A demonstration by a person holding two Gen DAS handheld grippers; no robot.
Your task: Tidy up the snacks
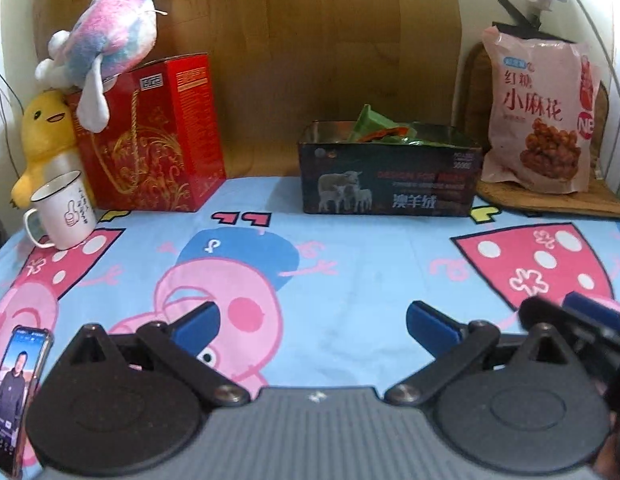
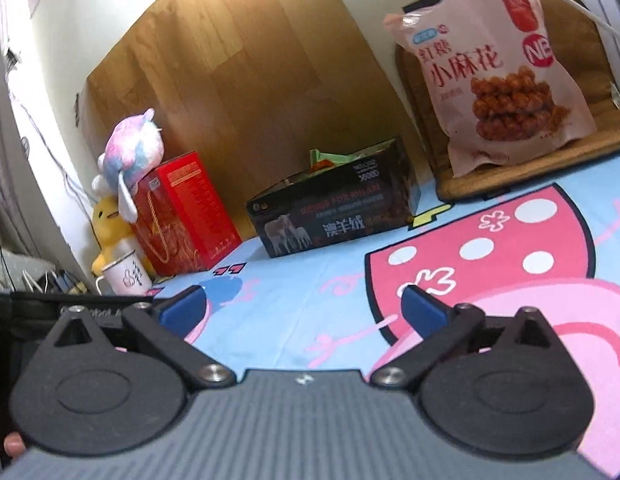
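Both grippers low over cartoon sheet (image 1: 349, 264), jaws spread wide, nothing between them. Left gripper (image 1: 311, 322) level, facing straight ahead; right gripper (image 2: 302, 308) tilted, just beside it at 3 o'clock. Dark box (image 1: 389, 188) with green snack packs (image 1: 373, 126) inside sits at 12 o'clock from left jaws, well apart. Pink snack bag (image 1: 539, 110) upright at 1 o'clock on wooden mat (image 1: 589, 200). Mug (image 1: 64, 210), red box (image 1: 158, 136) around 10.

Plenty of open sheet (image 1: 349, 280) ahead toward 12. The box (image 1: 389, 184) blocked 12-1, a pink bag (image 1: 541, 112) stood at 2, red carton (image 1: 158, 140) and mug (image 1: 62, 212) crowded 10, phone (image 1: 18, 392) lay at 8.
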